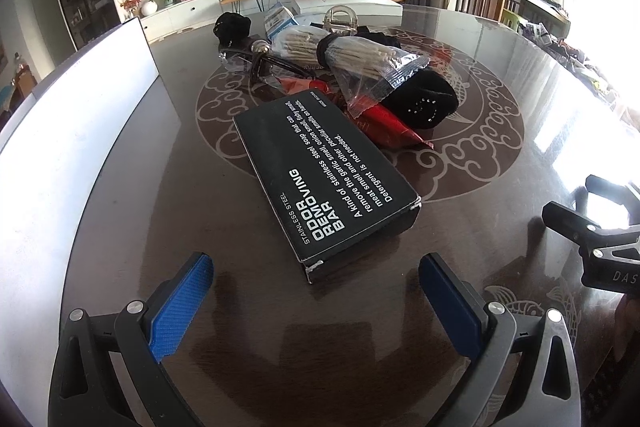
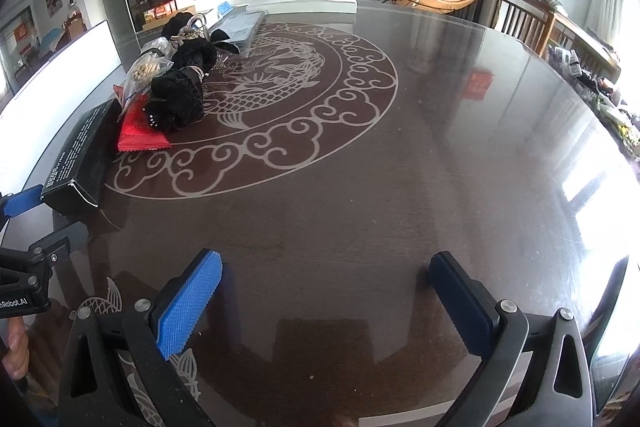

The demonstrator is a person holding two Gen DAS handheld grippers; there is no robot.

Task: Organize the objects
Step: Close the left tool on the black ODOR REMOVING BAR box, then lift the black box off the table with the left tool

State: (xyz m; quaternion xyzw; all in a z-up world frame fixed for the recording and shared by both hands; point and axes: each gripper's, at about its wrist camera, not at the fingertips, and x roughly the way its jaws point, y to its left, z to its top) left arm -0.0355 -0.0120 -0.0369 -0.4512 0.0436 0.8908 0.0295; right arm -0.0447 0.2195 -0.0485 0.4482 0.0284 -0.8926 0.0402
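A black box printed "Odor Removing Bar" (image 1: 324,179) lies flat on the dark round table (image 1: 460,259), just ahead of my open, empty left gripper (image 1: 316,291). Behind it is a pile: a red packet (image 1: 388,125), clear bags of wooden sticks (image 1: 368,63), black fabric pieces (image 1: 424,99), glasses (image 1: 240,61), a clear clip (image 1: 340,19). In the right wrist view the box (image 2: 76,163) and pile (image 2: 176,95) sit at the far left. My right gripper (image 2: 326,295) is open and empty over bare table.
A white board or bin wall (image 1: 72,131) stands along the table's left edge. The right gripper's body (image 1: 592,243) shows at the right of the left wrist view. A flat grey packet (image 2: 240,27) lies at the table's far side. Chairs (image 2: 524,19) stand beyond the table.
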